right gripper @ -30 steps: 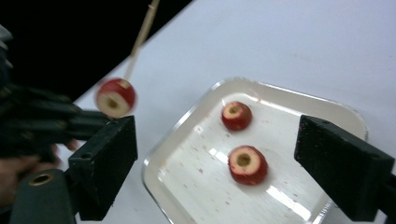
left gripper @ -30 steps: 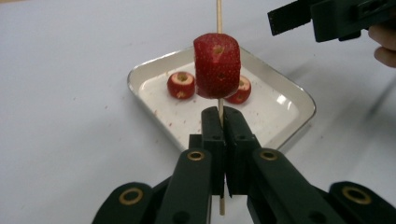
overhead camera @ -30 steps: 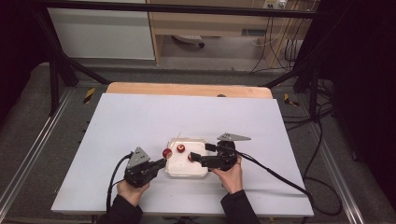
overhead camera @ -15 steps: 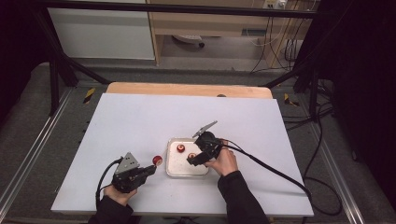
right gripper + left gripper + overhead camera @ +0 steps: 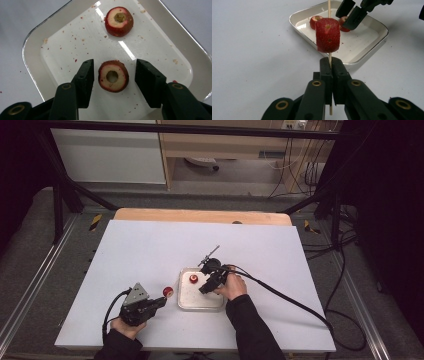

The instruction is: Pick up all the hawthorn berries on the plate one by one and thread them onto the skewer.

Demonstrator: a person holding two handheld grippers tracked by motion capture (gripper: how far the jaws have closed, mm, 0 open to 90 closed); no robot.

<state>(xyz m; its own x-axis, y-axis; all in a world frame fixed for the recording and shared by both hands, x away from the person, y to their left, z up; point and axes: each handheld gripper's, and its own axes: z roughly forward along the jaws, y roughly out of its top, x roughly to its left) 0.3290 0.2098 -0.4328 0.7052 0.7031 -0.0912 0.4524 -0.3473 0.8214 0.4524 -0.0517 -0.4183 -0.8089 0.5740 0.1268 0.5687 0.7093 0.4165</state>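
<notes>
My left gripper (image 5: 331,62) is shut on a thin wooden skewer (image 5: 329,7) with a red fruit piece (image 5: 327,35) threaded on it just above the jaws. In the high view this gripper (image 5: 159,302) sits at the near left, and the skewered piece (image 5: 168,291) is just left of the metal tray (image 5: 200,300). My right gripper (image 5: 114,65) is open and points down into the tray (image 5: 62,50). Its jaws stand either side of a cored fruit piece (image 5: 113,76) without touching it. A second fruit piece (image 5: 119,21) lies farther in the tray.
The tray stands near the front middle of a white table (image 5: 150,245), which has a wooden strip (image 5: 200,216) at its far edge. Red crumbs dot the tray floor. A black cable (image 5: 290,300) trails right from the right gripper.
My left gripper has drawn back from the tray toward the near left, carrying the skewer and its fruit piece. My right gripper has tipped down over the tray.
</notes>
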